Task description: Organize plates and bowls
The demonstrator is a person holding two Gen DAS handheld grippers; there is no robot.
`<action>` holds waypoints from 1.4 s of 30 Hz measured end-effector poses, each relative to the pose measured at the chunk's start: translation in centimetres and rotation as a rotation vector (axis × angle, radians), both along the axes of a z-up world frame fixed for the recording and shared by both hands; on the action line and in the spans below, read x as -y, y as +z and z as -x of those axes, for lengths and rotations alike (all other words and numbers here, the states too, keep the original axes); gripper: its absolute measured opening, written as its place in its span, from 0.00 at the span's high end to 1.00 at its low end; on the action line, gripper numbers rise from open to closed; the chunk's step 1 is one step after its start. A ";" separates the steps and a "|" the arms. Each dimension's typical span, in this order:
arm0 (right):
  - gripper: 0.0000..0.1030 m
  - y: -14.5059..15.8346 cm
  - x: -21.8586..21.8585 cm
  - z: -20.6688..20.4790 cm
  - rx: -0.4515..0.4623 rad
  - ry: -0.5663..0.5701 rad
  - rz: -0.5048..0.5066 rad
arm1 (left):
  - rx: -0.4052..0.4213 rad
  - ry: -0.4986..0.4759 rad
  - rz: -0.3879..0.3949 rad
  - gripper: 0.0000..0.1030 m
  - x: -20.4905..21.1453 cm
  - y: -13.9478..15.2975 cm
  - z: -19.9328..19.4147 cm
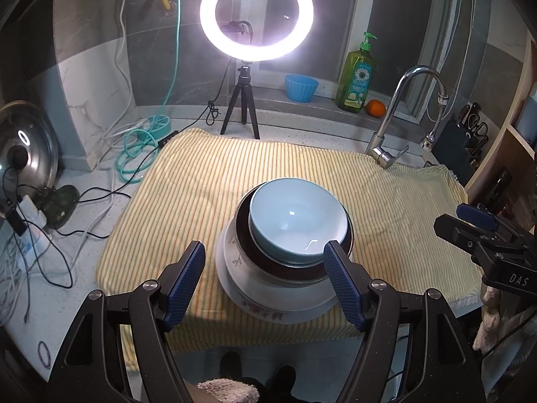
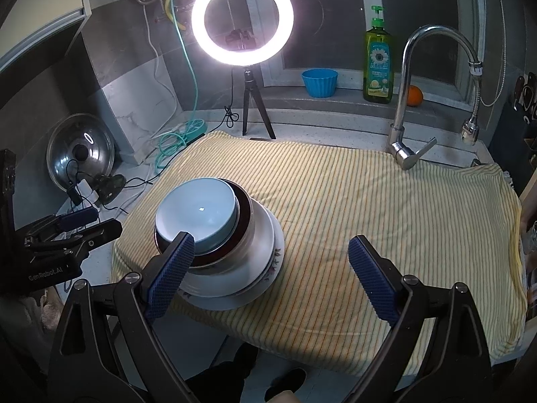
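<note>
A stack of dishes stands on the yellow striped cloth (image 1: 208, 181): a light blue bowl (image 1: 295, 218) on top, inside a dark-rimmed bowl (image 1: 245, 235), over white floral plates (image 1: 265, 305). My left gripper (image 1: 265, 262) is open and empty, held just in front of the stack. The right gripper shows at the right edge of the left wrist view (image 1: 476, 221). In the right wrist view the blue bowl (image 2: 198, 215) and plates (image 2: 255, 268) sit left of centre. My right gripper (image 2: 272, 252) is open and empty, to the right of the stack. The left gripper appears at the left of that view (image 2: 77, 221).
A ring light on a tripod (image 1: 256, 16) stands behind the cloth. A tap (image 1: 402, 107), a green soap bottle (image 1: 357, 77), a blue cup (image 1: 300, 87) and an orange (image 1: 376, 107) are at the back right. A pot lid (image 1: 23, 147) and cables (image 1: 141, 147) lie at left.
</note>
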State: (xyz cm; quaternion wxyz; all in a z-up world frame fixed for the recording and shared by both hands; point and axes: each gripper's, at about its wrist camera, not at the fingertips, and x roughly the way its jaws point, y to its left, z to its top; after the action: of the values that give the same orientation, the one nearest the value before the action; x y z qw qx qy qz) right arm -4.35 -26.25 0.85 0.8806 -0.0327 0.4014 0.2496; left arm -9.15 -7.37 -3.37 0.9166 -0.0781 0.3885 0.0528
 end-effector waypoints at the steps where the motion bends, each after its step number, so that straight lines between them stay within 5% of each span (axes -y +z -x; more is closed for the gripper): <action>1: 0.08 0.0 0.1 -0.1 -0.001 0.000 -0.001 | 0.001 -0.001 -0.001 0.29 0.0 0.0 0.0; 42: 0.08 -0.7 -0.1 -0.7 -0.020 -0.004 0.001 | -0.010 0.000 0.006 0.29 -0.2 -0.6 -0.4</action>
State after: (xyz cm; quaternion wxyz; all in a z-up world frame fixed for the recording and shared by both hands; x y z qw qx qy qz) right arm -3.67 -26.14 0.14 0.8770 -0.0300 0.4106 0.2478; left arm -8.77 -7.19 -3.96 0.9143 -0.0808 0.3935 0.0520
